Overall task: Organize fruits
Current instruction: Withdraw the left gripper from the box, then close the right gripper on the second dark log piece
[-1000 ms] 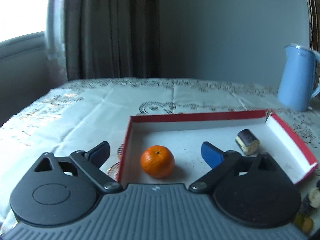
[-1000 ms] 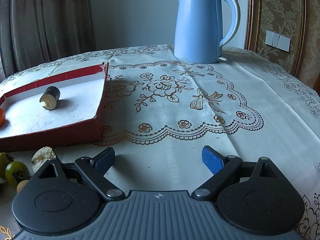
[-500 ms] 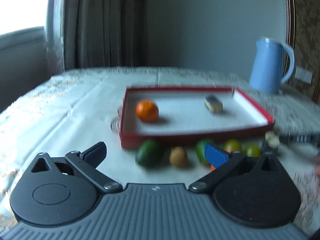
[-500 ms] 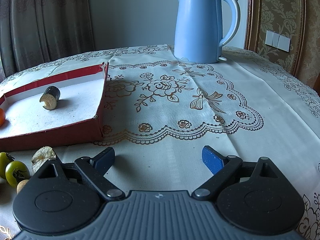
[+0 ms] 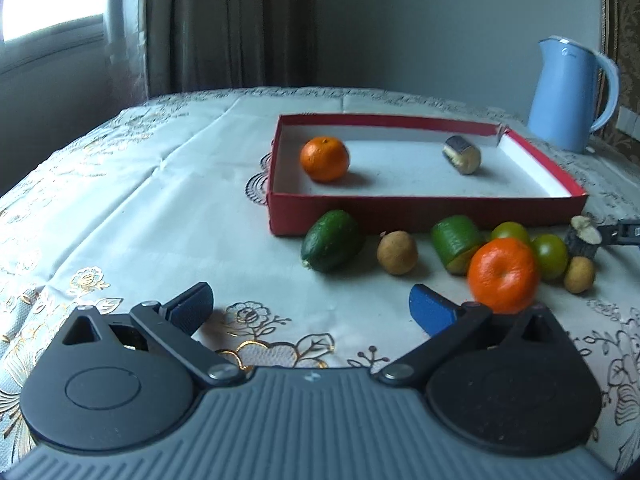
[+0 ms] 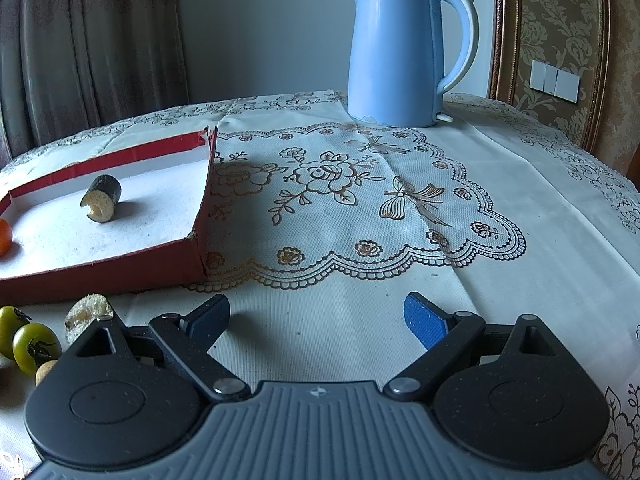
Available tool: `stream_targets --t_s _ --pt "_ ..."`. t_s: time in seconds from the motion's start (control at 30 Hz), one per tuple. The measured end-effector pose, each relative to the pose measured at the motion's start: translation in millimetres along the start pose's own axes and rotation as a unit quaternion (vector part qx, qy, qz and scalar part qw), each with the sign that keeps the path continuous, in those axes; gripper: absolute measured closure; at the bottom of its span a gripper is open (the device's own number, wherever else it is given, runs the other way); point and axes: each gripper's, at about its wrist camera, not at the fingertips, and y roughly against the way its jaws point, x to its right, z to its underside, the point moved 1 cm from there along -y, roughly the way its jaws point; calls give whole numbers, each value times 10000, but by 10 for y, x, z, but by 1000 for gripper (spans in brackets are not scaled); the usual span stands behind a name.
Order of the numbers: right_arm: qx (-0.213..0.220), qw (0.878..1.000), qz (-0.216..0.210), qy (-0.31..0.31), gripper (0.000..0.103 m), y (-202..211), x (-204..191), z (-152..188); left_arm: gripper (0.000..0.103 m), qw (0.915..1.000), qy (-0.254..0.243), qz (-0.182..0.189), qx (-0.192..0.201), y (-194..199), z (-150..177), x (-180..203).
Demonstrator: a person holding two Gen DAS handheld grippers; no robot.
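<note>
Pulling back from the red tray [image 5: 424,212], the left gripper [image 5: 310,306] now hangs with jaws spread and empty above the embroidered tablecloth [image 5: 160,208]; a second ago it sat right at the tray's near wall, with only the tray's inside in sight. The retreat brings a row of loose fruit into view along that wall. At 1 o'clock from the left gripper, nearest the lens, lies a loose orange [image 5: 503,275]; beyond it, running from 12 to 2 o'clock, are a whole green fruit [image 5: 333,240], a brown longan [image 5: 397,252], a cut green piece [image 5: 456,242], two green tomatoes [image 5: 550,255] and a second longan [image 5: 579,274]. Farther off, the tray holds just two items, well apart: an orange [image 5: 324,158] at its left end and a dark cut stub [image 5: 462,154] toward its right. A blue kettle [image 6: 394,50] stands at the far 12 o'clock of the right gripper [image 6: 316,318], which has not moved, jaws wide and empty.
</note>
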Motion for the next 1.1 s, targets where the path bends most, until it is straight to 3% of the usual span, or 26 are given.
stream_targets --t_s 0.2,0.37,0.63,1.1 --pt "134 9996 -129 -223 8 97 70 13 0 9999 -46 -93 -45 -34 0 25" --pt "295 9958 -693 -518 8 322 97 39 0 9999 -22 -94 -67 -44 -3 15" --pt "608 9906 -1221 -121 8 575 -143 88 0 9999 -8 -90 -76 -59 -7 15" --pt "757 9868 -1406 274 9 636 -397 120 0 9999 -5 -87 -78 -58 -8 18"
